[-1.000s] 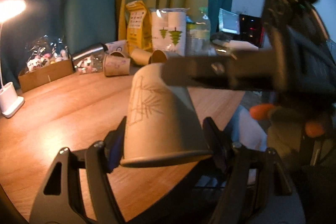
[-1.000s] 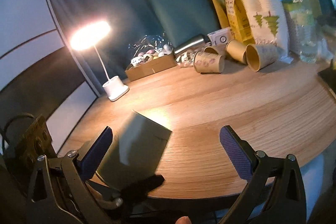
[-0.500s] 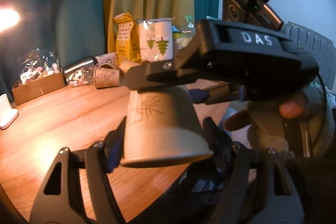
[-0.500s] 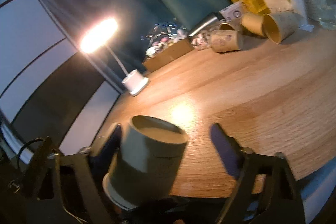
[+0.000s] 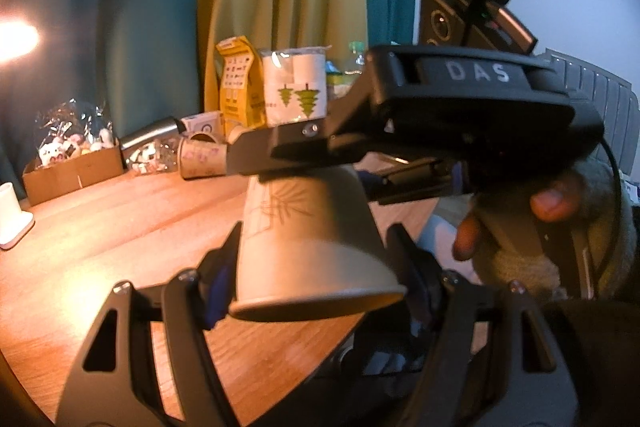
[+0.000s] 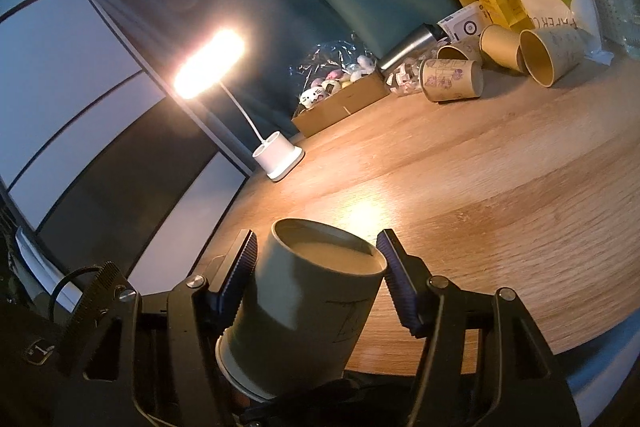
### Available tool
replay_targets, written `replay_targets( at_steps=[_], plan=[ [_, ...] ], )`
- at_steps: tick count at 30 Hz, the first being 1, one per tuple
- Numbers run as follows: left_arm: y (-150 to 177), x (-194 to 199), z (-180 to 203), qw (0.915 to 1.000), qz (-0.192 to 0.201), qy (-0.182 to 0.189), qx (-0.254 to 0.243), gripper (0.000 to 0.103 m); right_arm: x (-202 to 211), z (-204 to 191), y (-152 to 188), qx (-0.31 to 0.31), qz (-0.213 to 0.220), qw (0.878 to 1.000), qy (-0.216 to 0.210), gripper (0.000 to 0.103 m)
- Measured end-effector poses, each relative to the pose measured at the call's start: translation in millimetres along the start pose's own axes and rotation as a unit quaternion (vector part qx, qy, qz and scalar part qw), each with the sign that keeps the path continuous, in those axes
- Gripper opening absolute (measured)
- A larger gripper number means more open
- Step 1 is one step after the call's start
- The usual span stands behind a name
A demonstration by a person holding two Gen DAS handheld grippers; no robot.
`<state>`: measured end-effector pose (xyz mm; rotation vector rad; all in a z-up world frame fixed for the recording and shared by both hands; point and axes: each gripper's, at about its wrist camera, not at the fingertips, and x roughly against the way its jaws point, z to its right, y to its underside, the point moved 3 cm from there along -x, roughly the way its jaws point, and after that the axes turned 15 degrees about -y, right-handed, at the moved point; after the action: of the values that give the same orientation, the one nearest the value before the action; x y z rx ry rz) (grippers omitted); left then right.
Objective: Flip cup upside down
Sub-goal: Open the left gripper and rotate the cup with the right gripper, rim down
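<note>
Cup: pale paper cup (image 5: 312,247) (image 6: 308,303), base away from you.
Left gripper (image 5: 316,283): you're clamping its rim end.
Right gripper (image 6: 316,267): pads (image 6: 240,267) flanking base; contact unclear.

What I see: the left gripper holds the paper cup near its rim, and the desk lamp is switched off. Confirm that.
Not quite. The desk lamp is switched on, its head glowing brightly in the right wrist view. The rest stands: the left gripper holds the paper cup near its rim.

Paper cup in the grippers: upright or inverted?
Inverted: the paper cup shows its wide rim lowest, its recessed base uppermost in the right wrist view, between the left gripper fingers.
</note>
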<state>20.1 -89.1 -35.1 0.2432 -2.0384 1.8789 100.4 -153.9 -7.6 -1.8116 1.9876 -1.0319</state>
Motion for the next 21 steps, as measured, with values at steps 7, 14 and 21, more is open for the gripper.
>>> replay_targets(
  at_steps=[7, 14, 21],
  plan=[
    [1, -8, -6, 0.9996, -0.021, -0.011, 0.012, 0.085, -7, -4, -4, 0.025, -0.007, 0.999, 0.035, 0.064],
    [6, -14, -18, 0.9981, -0.05, -0.021, 0.028, 0.086, -9, -14, -24, 0.129, 0.019, 0.982, 0.134, 0.064],
    [15, -16, -58, 0.9928, -0.074, -0.067, 0.066, 0.086, -17, 9, -22, 0.224, 0.05, 0.94, 0.254, 0.064]
  ],
)
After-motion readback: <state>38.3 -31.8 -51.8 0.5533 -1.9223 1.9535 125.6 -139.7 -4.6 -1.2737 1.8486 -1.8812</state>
